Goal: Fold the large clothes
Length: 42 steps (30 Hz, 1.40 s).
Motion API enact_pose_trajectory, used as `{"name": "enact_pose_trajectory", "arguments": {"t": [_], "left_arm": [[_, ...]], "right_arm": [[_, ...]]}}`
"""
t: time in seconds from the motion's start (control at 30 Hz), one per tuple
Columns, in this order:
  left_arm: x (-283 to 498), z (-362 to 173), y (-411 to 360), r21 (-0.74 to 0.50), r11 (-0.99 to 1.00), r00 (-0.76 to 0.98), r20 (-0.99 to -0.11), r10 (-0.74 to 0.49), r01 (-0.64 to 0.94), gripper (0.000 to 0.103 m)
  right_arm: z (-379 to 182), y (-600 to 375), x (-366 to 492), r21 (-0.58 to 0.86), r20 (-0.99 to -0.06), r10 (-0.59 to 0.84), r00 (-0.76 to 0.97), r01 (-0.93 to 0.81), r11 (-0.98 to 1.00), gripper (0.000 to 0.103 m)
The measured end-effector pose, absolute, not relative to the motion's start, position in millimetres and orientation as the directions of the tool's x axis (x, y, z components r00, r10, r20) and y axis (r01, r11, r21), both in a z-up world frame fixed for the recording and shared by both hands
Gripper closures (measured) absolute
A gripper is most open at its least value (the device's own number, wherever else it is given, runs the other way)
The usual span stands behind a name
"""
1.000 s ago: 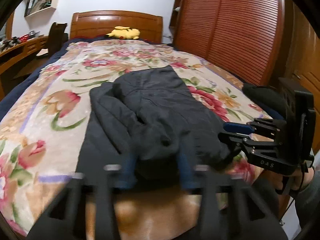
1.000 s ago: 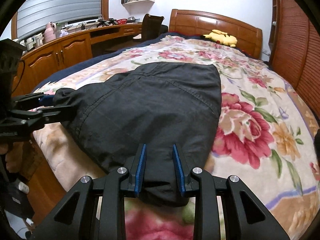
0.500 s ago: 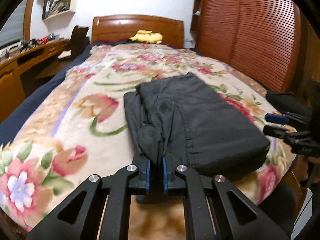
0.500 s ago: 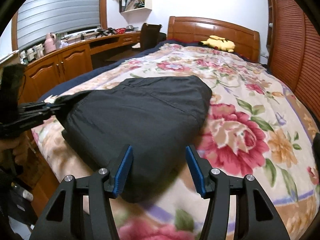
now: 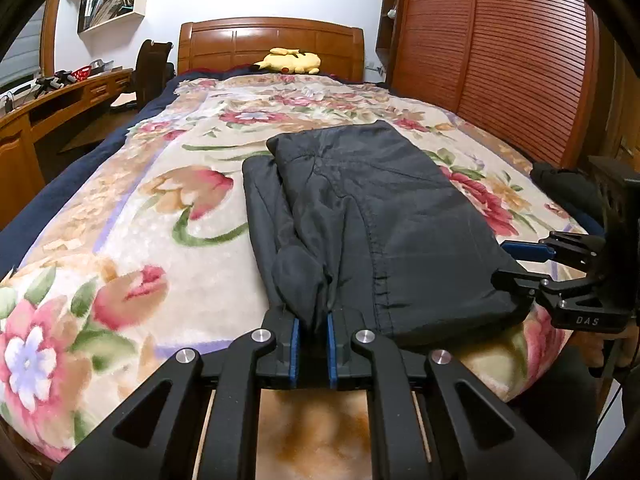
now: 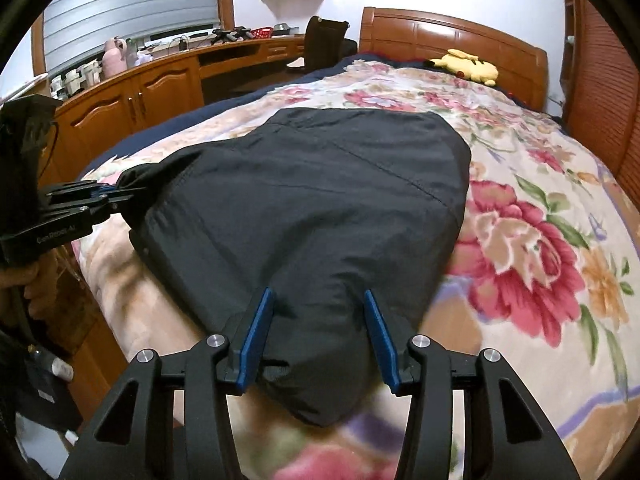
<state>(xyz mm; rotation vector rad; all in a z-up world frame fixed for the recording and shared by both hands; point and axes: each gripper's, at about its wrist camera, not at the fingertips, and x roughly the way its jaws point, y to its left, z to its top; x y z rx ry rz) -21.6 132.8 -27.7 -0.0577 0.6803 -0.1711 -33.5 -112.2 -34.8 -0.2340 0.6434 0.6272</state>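
A large dark garment (image 5: pixel 380 208) lies folded on the floral bed, its near end at the foot edge. My left gripper (image 5: pixel 312 320) is shut on a bunched fold of its near left edge; in the right wrist view the left gripper (image 6: pixel 120 196) pinches that same corner at far left. My right gripper (image 6: pixel 317 294) straddles the garment's (image 6: pixel 320 184) near right corner. Its jaws are closing, with cloth between the blue pads (image 6: pixel 256 328) but no clear squeeze. From the left wrist view, the right gripper (image 5: pixel 500 262) sits at the garment's right corner.
The flowered blanket (image 5: pixel 120 240) covers the bed up to a wooden headboard (image 5: pixel 272 40) with a yellow plush toy (image 5: pixel 290 60). Slatted wardrobe doors (image 5: pixel 500 52) stand on the right, a wooden desk (image 6: pixel 140 80) and chair on the left. Another dark cloth (image 5: pixel 568 184) lies at the right edge.
The rumpled garment now lies flat and stretched. My left gripper has shut on its near edge. My right gripper let go of the corner, spread wide, then narrowed a little around it.
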Motion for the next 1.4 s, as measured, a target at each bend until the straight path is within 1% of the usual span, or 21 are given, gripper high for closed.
{"name": "enact_pose_trajectory", "arguments": {"t": [0.13,0.3,0.4,0.43,0.47,0.5,0.57,0.6,0.63,0.67,0.73,0.83,1.0,1.1,1.17,1.3,1.33,1.37,1.4], "left_arm": [[-24,-28,132,-0.09,0.988,0.771,-0.618,-0.156,0.127,0.089],[-34,-24,140,-0.129,0.986,0.782,-0.601,-0.166,0.11,0.087],[-42,-22,142,-0.113,0.988,0.792,-0.592,-0.149,0.101,0.084],[-45,-21,143,-0.11,0.989,0.795,-0.59,-0.144,0.098,0.081],[-49,-19,145,-0.106,0.99,0.799,-0.585,-0.139,0.094,0.074],[-52,-19,145,-0.104,0.99,0.803,-0.58,-0.137,0.094,0.07],[-58,-16,149,-0.099,0.991,0.819,-0.558,-0.131,0.092,0.047],[-62,-14,151,-0.094,0.992,0.828,-0.548,-0.118,0.08,0.039],[-65,-13,153,-0.095,0.993,0.833,-0.542,-0.115,0.075,0.022],[-68,-12,156,-0.103,0.991,0.838,-0.532,-0.124,0.081,0.019],[-71,-11,158,-0.11,0.99,0.837,-0.53,-0.133,0.088,0.018],[-76,-12,157,-0.082,0.994,0.842,-0.529,-0.103,0.07,0.018],[-77,-14,155,-0.062,0.995,0.831,-0.549,-0.094,0.072,0.018],[-76,-14,153,-0.052,0.996,0.829,-0.552,-0.085,0.067,0.018],[-76,-14,152,-0.05,0.996,0.826,-0.557,-0.085,0.069,0.018],[-76,-18,151,-0.049,0.997,0.83,-0.552,-0.08,0.064,0.018],[-76,-20,151,-0.053,0.997,0.832,-0.55,-0.079,0.06,0.018],[-75,-23,152,-0.063,0.997,0.834,-0.546,-0.078,0.052,0.018],[-74,-25,153,-0.074,0.996,0.835,-0.545,-0.08,0.047,0.018]], "right_arm": [[-38,-110,-34,-0.038,-0.619,0.459,0.638,-0.608,0.793,0.054],[-39,-104,-38,-0.045,-0.615,0.458,0.642,-0.608,0.792,0.054],[-40,-105,-42,-0.054,-0.609,0.457,0.649,-0.608,0.792,0.054],[-40,-106,-42,-0.056,-0.608,0.456,0.65,-0.608,0.792,0.054],[-40,-106,-43,-0.058,-0.607,0.455,0.651,-0.608,0.792,0.054],[-40,-106,-43,-0.061,-0.607,0.454,0.652,-0.608,0.792,0.054],[-40,-105,-44,-0.069,-0.605,0.451,0.657,-0.607,0.792,0.054],[-41,-105,-45,-0.073,-0.603,0.45,0.658,-0.607,0.791,0.054],[-41,-105,-45,-0.076,-0.602,0.448,0.661,-0.606,0.792,0.054],[-41,-105,-46,-0.077,-0.6,0.449,0.662,-0.606,0.792,0.054],[-42,-106,-47,-0.075,-0.597,0.452,0.663,-0.606,0.792,0.054],[-41,-108,-48,-0.072,-0.594,0.457,0.662,-0.61,0.789,0.054],[-37,-112,-46,-0.062,-0.598,0.467,0.651,-0.619,0.783,0.054],[-28,-120,-43,-0.027,-0.598,0.495,0.631,-0.632,0.774,0.052],[-22,-125,-41,-0.025,-0.588,0.507,0.63,-0.641,0.767,0.045],[-11,-134,-30,-0.072,-0.56,0.497,0.663,-0.636,0.768,0.043],[-10,-135,-25,-0.08,-0.56,0.489,0.668,-0.632,0.771,0.04],[-9,-136,-17,-0.088,-0.561,0.481,0.674,-0.626,0.775,0.035],[-8,-136,-11,-0.096,-0.563,0.473,0.678,-0.622,0.777,0.033]]}}
